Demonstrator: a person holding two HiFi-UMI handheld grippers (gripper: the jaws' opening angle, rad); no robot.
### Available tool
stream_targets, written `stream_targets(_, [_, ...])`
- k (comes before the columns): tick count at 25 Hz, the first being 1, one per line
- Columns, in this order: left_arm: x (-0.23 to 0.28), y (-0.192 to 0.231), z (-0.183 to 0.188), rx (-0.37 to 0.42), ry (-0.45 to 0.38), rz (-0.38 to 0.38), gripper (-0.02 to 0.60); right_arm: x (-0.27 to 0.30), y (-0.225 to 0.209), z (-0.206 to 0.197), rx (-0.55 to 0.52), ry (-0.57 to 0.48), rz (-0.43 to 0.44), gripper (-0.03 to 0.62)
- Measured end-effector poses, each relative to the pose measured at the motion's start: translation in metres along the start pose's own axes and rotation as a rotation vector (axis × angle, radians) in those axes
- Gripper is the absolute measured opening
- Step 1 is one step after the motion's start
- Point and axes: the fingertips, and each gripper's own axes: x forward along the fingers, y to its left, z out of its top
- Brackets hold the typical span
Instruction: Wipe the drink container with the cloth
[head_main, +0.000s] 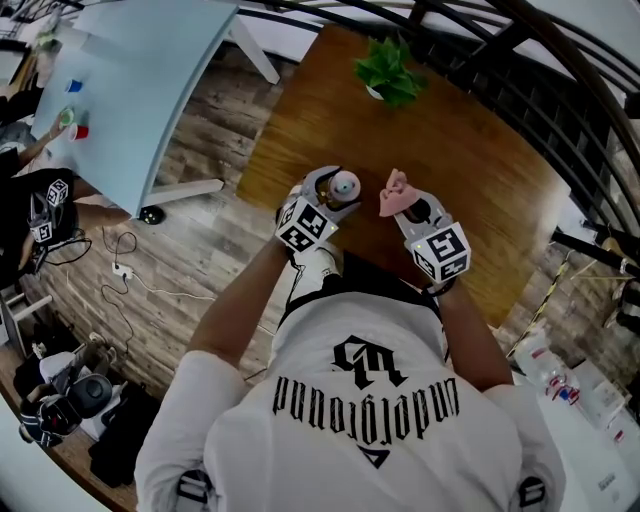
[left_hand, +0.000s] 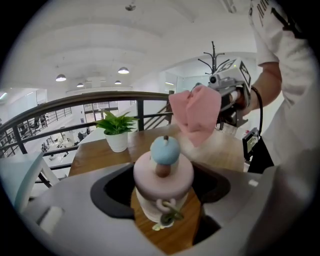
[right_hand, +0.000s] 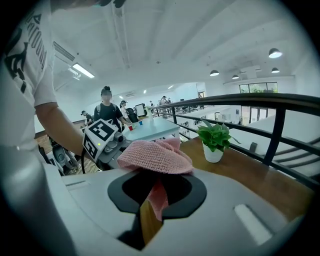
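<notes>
Jaws of the left gripper (head_main: 335, 192) clamp the pink-lidded drink container (left_hand: 163, 172) over the wooden table (head_main: 480, 160), the right gripper (head_main: 412, 208) pinches the pink knitted cloth (right_hand: 155, 155) close by (not touching yet), so brace the cup and wrap loose cloth around it.

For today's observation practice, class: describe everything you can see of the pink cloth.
The cloth is pink and looks knitted, with a ribbed weave. It is bunched, not spread: a crumpled mass sits above the right gripper, and a narrow fold hangs down between its jaws, which are shut on it. It is held up over the wooden table, beside the container and apart from it. Only the gripper touches it.
</notes>
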Motion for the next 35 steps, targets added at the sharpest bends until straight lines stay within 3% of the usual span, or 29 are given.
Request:
stream_targets(11, [-0.005, -0.002, -0.006, -0.036, -0.012, 0.001, 0.385, -0.005, 0.008, 0.003, -0.009, 0.006, -0.005, 0.044])
stream_targets(24, [-0.092, -0.005, 0.002, -0.083, -0.141, 0.134, 0.384, -0.013, 0.055, 0.029, -0.066, -0.062, -0.012, 0.044])
stream_targets(29, [-0.155, -0.022, 0.029, -0.108, -0.284, 0.205, 0.238, -0.031, 0.094, 0.049, -0.121, -0.117, -0.015, 0.044])
stream_targets(35, [-0.209, -0.035, 0.048, -0.136, -0.385, 0.256, 0.104, -0.040, 0.123, 0.061, -0.149, -0.155, -0.014, 0.044])
